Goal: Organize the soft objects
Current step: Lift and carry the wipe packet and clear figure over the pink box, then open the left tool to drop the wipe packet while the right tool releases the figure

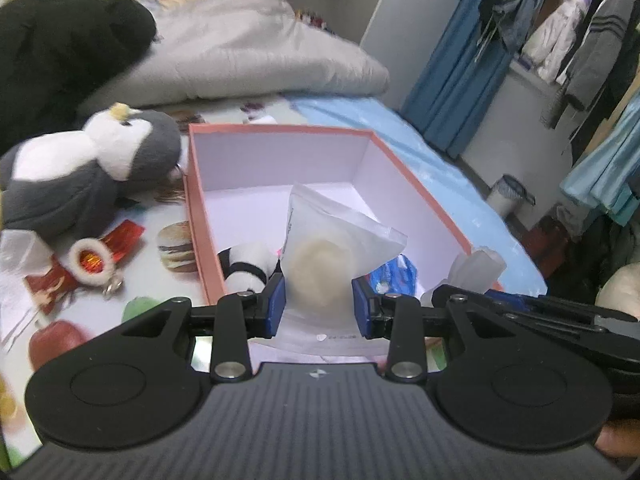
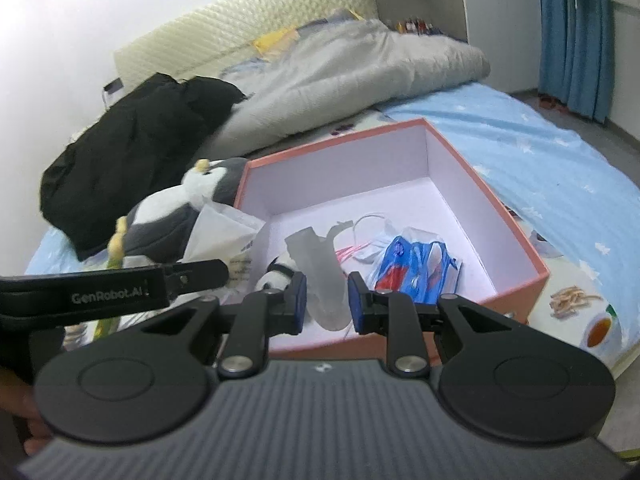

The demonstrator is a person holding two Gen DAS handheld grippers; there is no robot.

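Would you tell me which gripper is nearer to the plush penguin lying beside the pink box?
Left. The left gripper, shut on a white pouch, works at the box side where the penguin lies. The right gripper, shut on a translucent piece, sits farther along, away from it.

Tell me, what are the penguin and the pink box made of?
The penguin toy looks like soft plush fabric: fuzzy grey and white, rounded and squashy. The pink box seems to be stiff cardboard with a matte finish: thin straight walls, sharp corners, plain white inside.
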